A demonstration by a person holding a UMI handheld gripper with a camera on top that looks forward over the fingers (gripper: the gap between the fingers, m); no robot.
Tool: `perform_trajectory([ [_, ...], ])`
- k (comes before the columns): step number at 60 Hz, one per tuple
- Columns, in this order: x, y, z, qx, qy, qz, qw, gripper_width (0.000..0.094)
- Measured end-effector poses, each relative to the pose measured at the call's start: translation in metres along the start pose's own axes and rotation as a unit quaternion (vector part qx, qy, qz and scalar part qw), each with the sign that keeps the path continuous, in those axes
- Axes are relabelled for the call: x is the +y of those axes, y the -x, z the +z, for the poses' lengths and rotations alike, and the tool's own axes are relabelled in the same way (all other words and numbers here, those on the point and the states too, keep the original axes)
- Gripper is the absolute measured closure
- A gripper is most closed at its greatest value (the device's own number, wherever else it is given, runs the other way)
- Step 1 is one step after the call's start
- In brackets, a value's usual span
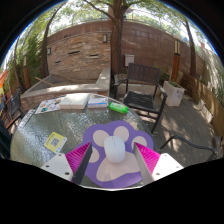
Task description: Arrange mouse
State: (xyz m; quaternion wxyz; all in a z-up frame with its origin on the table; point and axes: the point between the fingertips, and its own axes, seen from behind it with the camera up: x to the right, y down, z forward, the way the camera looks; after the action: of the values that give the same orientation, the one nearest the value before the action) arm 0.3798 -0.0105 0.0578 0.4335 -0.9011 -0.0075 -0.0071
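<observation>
The hand-held gripper (113,160) is spread wide, its pink pads flanking but not touching the smooth, rounded white plastic mouse (114,151). The mouse rests on a purple, mouse-head-shaped mat (112,140) upon the round glass counter (40,125). Judged step: approach before grasp. Next move: close squarely on the mouse's sides.

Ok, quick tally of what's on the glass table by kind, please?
Computer mouse, white, between the open fingers: 1
Purple mouse-shaped mat: 1
Books or boxes at the far end: about 3
Green item: 1
Yellow card: 1
Total: about 7
</observation>
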Motion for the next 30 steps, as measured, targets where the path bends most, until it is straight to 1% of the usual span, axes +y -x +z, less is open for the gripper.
perform_trajectory([
  [5,-0.006,0.003,-0.046,0.013,-0.015,-0.004,1.000,0.0085],
  [13,-0.005,0.013,-0.125,0.036,-0.039,-0.008,0.999,0.0090],
  [23,0.012,0.024,-0.213,0.060,-0.054,-0.013,0.997,0.0084],
  [30,0.028,0.036,-0.253,0.068,-0.055,-0.013,0.996,0.0086],
])
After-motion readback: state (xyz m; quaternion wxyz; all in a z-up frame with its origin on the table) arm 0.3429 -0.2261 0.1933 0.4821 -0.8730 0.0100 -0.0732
